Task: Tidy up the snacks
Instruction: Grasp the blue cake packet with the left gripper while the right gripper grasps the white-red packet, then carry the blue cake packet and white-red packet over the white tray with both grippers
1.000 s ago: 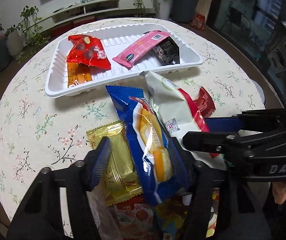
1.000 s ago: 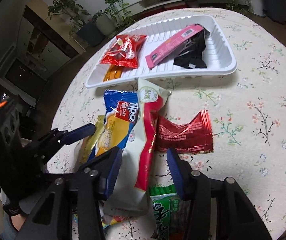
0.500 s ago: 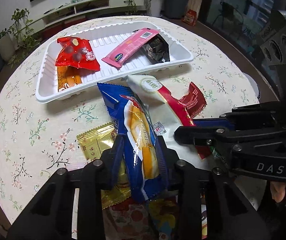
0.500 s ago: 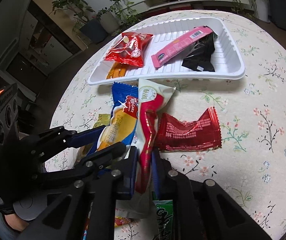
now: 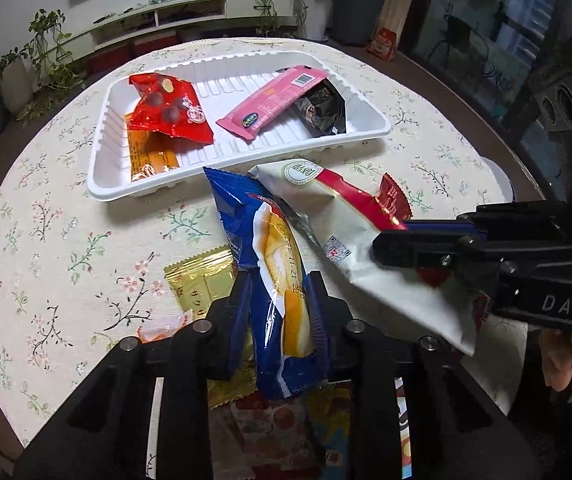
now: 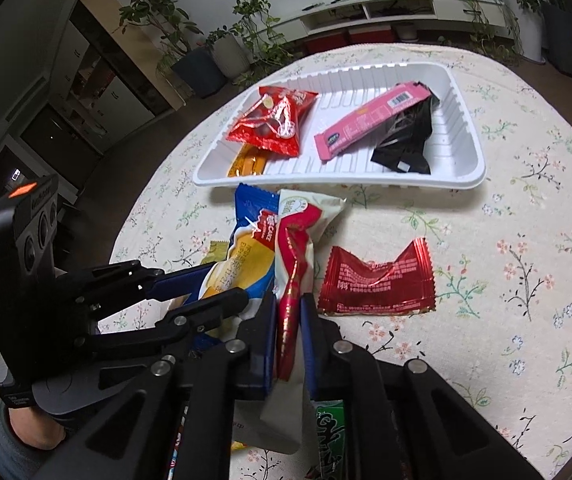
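Blue packet (image 5: 282, 280): clamped near its lower end between the fingers of the left gripper (image 5: 280, 312); upper end reaching toward the tray, lower end over loose wrappers at the near table edge.
White-and-red packet (image 6: 297, 248): pinched along its red stripe by the right gripper (image 6: 289, 336), just right of the blue one and touching it.
Fingers: both pairs just closed, each with a packet pressed between the pads; film visibly creased at either grip.
Handling: likely light, soft, air-puffed film; slippery and crushable, so a gentle squeeze suits. Long shape probably sags and swings when lifted by one end.
Best hold: judged nearer the middle of the length, or on the flat sealed end, away from the soft filling.
Tray (image 5: 246, 164): white, ribbed, beyond both packets; holds a red bag (image 5: 170, 114) over an orange pack (image 5: 150, 156), and a pink bar (image 5: 274, 100) leaning on a black pouch (image 5: 321, 110); free floor between the two pairs.
Dark red wrapper (image 6: 377, 280): flat on the table (image 6: 525, 240), just right of the held white packet.
Gold packet (image 5: 202, 284): flat, left of the blue one, partly under the left fingers.
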The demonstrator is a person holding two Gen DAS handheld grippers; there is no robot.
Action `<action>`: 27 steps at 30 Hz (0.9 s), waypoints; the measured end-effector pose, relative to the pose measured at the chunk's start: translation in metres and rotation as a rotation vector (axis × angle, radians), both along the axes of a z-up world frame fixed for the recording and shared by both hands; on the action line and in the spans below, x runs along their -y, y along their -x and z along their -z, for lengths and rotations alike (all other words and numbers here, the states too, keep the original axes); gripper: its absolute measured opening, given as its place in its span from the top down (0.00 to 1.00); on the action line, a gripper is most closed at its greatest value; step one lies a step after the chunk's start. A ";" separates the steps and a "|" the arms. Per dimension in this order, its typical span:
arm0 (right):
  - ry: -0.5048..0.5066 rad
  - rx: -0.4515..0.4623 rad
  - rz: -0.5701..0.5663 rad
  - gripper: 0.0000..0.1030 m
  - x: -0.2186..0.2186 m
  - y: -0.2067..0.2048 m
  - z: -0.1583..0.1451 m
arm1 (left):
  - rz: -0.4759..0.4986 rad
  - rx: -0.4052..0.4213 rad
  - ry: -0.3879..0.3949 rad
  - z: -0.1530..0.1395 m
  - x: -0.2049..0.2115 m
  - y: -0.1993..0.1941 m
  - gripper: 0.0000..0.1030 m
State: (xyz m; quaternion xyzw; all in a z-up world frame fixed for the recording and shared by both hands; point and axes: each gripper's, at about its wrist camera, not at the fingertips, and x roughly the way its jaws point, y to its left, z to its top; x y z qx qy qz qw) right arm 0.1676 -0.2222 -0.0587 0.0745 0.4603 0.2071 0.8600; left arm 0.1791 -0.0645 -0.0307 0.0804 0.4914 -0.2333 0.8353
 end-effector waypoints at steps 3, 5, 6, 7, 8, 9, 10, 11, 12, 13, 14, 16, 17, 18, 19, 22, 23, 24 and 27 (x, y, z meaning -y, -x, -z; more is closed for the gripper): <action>-0.004 0.015 -0.003 0.88 0.002 0.002 -0.005 | 0.001 0.000 -0.002 -0.001 -0.002 0.002 0.75; -0.001 0.016 -0.006 0.88 0.002 0.003 -0.005 | 0.000 0.005 -0.004 -0.001 -0.004 0.004 0.76; 0.003 0.013 -0.008 0.88 0.002 0.003 -0.005 | -0.004 0.010 -0.003 -0.002 -0.005 0.005 0.76; 0.006 0.012 -0.008 0.88 0.002 0.003 -0.004 | -0.008 0.013 0.003 -0.004 -0.007 0.005 0.76; 0.005 0.016 -0.009 0.88 0.002 0.004 -0.005 | -0.010 0.013 0.007 -0.005 -0.008 0.006 0.76; 0.002 0.020 -0.011 0.88 0.002 0.005 -0.006 | -0.012 0.017 0.010 -0.006 -0.009 0.006 0.76; 0.002 0.025 -0.012 0.88 0.002 0.005 -0.007 | -0.013 0.019 0.011 -0.008 -0.010 0.007 0.76; 0.002 0.031 -0.010 0.88 0.002 0.006 -0.008 | -0.012 0.019 0.012 -0.008 -0.011 0.008 0.77; 0.001 0.035 -0.007 0.88 0.002 0.006 -0.009 | -0.015 0.021 0.016 -0.009 -0.012 0.008 0.77; 0.000 0.036 -0.006 0.88 0.003 0.006 -0.009 | -0.017 0.023 0.019 -0.010 -0.014 0.009 0.77; 0.000 0.040 -0.003 0.88 0.003 0.006 -0.010 | -0.020 0.024 0.022 -0.011 -0.015 0.010 0.77; -0.003 0.045 -0.002 0.88 0.004 0.006 -0.011 | -0.025 0.023 0.025 -0.010 -0.017 0.011 0.77; -0.002 0.046 -0.007 0.88 0.003 0.006 -0.011 | -0.027 0.025 0.026 -0.010 -0.018 0.011 0.77; -0.001 0.047 -0.006 0.88 0.003 0.006 -0.011 | -0.028 0.023 0.027 -0.009 -0.018 0.012 0.77; -0.001 0.048 -0.004 0.89 0.003 0.006 -0.011 | -0.030 0.024 0.030 -0.009 -0.019 0.012 0.77; -0.001 0.057 -0.003 0.89 0.004 0.007 -0.013 | -0.039 0.031 0.041 -0.012 -0.023 0.014 0.77; -0.004 0.063 -0.002 0.89 0.005 0.008 -0.015 | -0.043 0.035 0.043 -0.013 -0.024 0.014 0.77; -0.006 0.067 -0.002 0.89 0.005 0.008 -0.016 | -0.048 0.038 0.047 -0.014 -0.026 0.014 0.77; -0.014 0.084 -0.001 0.89 0.006 0.009 -0.019 | -0.061 0.042 0.066 -0.018 -0.031 0.014 0.77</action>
